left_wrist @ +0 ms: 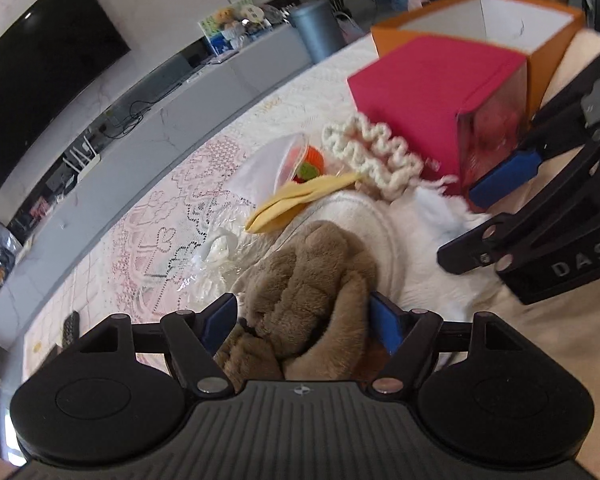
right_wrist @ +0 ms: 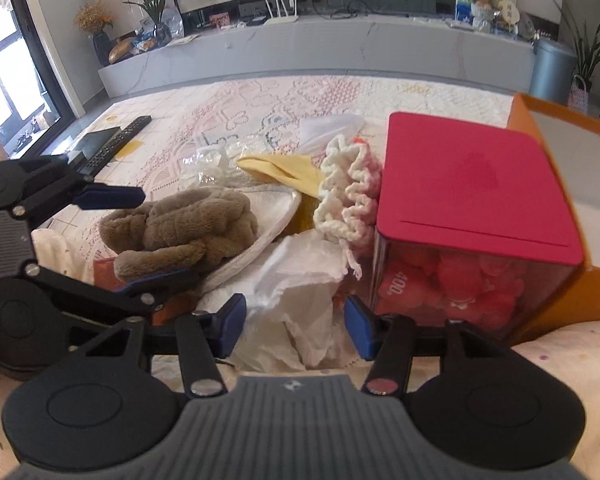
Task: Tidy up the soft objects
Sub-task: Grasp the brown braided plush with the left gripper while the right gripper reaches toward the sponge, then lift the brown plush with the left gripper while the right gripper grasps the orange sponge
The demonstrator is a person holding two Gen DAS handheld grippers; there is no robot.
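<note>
Though both views are sharp up close, parts stay unclear:
Hidden: red box (right_wrist: 476, 184) — contents only a pink blur through its clear front; orange box (left_wrist: 548, 64) cut off at upper right.
Brown plush (left_wrist: 304, 292): lower centre of the left view, between the left gripper (left_wrist: 302, 320) pads, which stand wide — contact cannot be told.
White cloth (right_wrist: 300, 300): lower centre of the right view, crumpled between the right gripper (right_wrist: 294, 326) pads, half-open, not pressing.
Knit piece (right_wrist: 348, 192): against the red box's left side.
</note>
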